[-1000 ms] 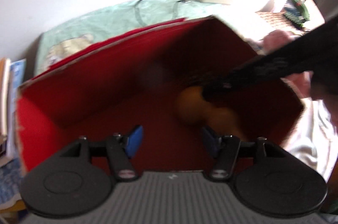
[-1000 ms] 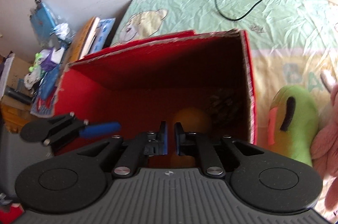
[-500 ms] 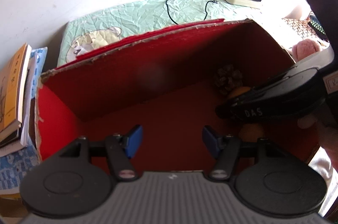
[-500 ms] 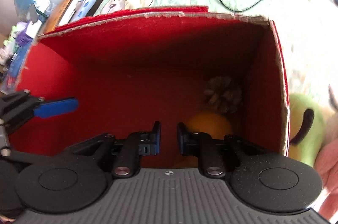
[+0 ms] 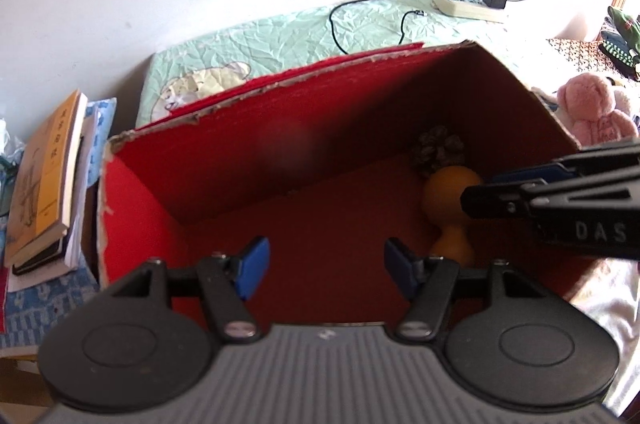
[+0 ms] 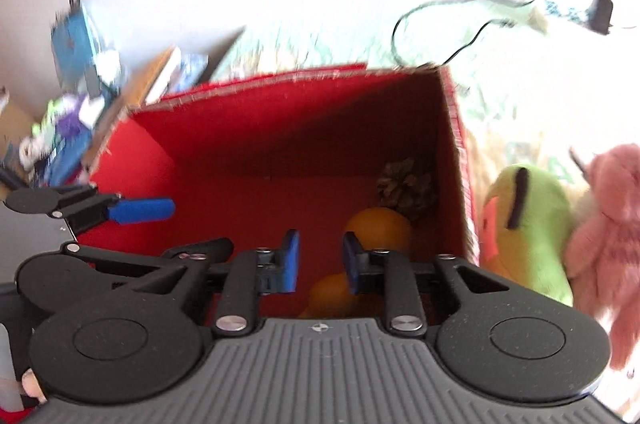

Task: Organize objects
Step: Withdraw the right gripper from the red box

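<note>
two grippers over the red box [image 5: 132,192], both empty. left gripper [image 5: 324,268] spread wide above the box floor. right gripper [image 6: 319,264] parted a little, w/ the orange gourd-shaped toy [image 6: 378,228] lying just past its tips at 1 o'clock. pine cone [image 6: 406,184] touches the toy's far end, in the box's 2 o'clock corner. green plush [image 6: 532,224] & pink plush [image 6: 608,232] outside at 3 o'clock.

The red cardboard box [image 5: 168,184] is matt inside, its torn rim showing raw brown paper. A smooth matt orange gourd [image 5: 450,200] lies against a rough, scaly pine cone [image 5: 440,148]. Outside sit a fuzzy pink plush toy [image 6: 612,224] and crinkled green bedsheet [image 5: 280,36].
</note>
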Action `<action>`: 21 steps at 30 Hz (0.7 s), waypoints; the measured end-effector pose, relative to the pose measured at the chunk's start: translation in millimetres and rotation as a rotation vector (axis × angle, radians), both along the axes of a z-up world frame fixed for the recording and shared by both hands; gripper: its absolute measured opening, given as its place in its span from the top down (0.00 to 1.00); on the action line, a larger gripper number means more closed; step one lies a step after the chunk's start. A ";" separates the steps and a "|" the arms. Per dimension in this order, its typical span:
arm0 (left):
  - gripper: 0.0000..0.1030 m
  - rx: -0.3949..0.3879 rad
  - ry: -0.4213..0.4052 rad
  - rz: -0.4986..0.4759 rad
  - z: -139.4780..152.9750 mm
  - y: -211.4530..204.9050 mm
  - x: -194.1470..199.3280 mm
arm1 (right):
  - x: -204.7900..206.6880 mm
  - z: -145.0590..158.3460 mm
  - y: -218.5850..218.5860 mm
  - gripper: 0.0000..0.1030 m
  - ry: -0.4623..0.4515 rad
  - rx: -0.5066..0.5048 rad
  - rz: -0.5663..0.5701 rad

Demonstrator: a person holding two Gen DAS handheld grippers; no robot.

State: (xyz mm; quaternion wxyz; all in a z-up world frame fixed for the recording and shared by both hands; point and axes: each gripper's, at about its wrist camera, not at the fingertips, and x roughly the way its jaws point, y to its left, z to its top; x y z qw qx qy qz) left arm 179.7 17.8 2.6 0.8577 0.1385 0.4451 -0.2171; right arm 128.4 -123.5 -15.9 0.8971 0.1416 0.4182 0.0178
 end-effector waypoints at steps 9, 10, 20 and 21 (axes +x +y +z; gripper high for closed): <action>0.28 0.085 -0.056 0.052 15.3 -12.3 -27.0 | -40.3 9.4 -0.6 0.69 -0.125 0.004 -0.028; 0.28 0.090 -0.058 0.061 16.4 -12.7 -29.4 | -43.5 11.1 -1.3 0.69 -0.127 0.010 -0.032; 0.20 0.134 -0.098 0.173 30.0 -16.6 -66.7 | -84.2 23.0 -9.4 0.55 -0.170 0.073 -0.033; 0.20 0.134 -0.098 0.182 31.0 -16.7 -70.7 | -88.2 23.6 -10.7 0.53 -0.179 0.085 -0.033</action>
